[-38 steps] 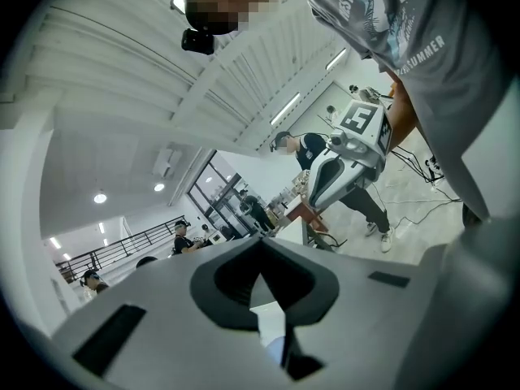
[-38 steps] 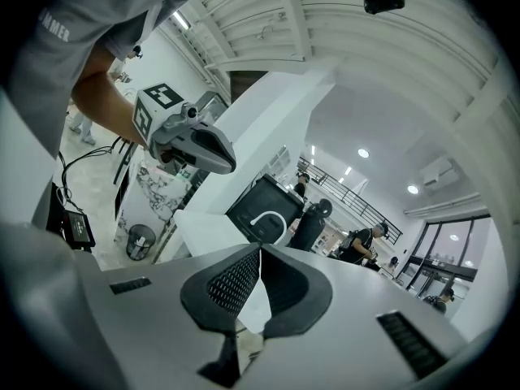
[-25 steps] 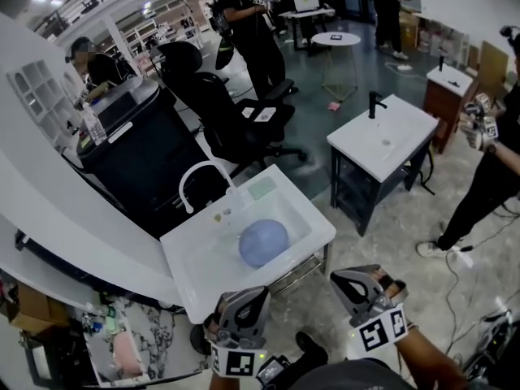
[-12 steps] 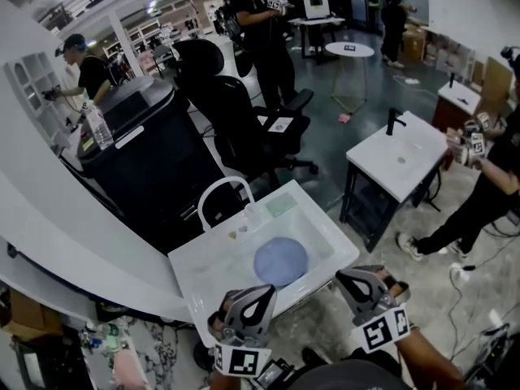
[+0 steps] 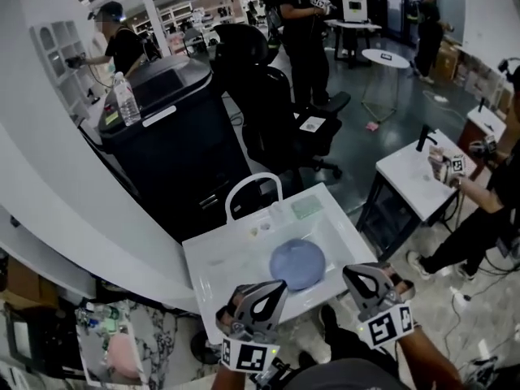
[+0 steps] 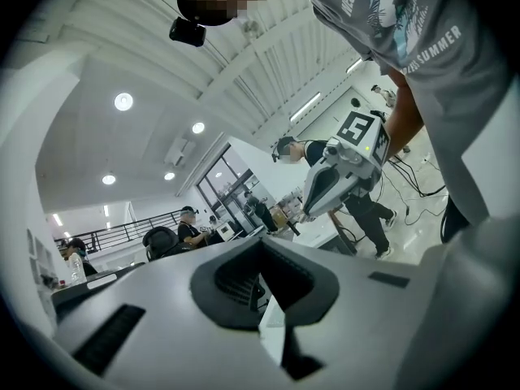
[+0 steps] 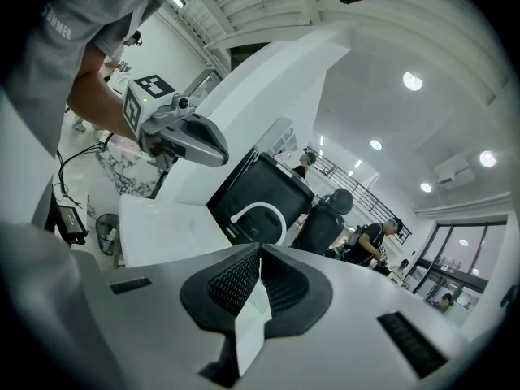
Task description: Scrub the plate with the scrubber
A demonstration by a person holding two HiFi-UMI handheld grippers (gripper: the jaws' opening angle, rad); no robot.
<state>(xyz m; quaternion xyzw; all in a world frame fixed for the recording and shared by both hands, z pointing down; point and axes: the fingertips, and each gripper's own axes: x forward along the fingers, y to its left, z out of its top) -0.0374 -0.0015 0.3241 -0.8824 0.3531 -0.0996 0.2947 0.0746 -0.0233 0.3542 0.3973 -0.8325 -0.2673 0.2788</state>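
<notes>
The room was bright; round ceiling lamps (image 6: 123,101) shone white from above; all pictures curved like a fishbowl; both gripper views had black corners; close things looked blurry.

Support: white sink (image 5: 213,260).
In basin: blue plate (image 5: 297,263), lying flat.
At back edge: green scrubber (image 5: 307,208), near white faucet (image 5: 253,181).

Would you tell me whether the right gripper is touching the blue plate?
Apart. Head view: right gripper is outside the sink, white rim between it and the plate.
</notes>
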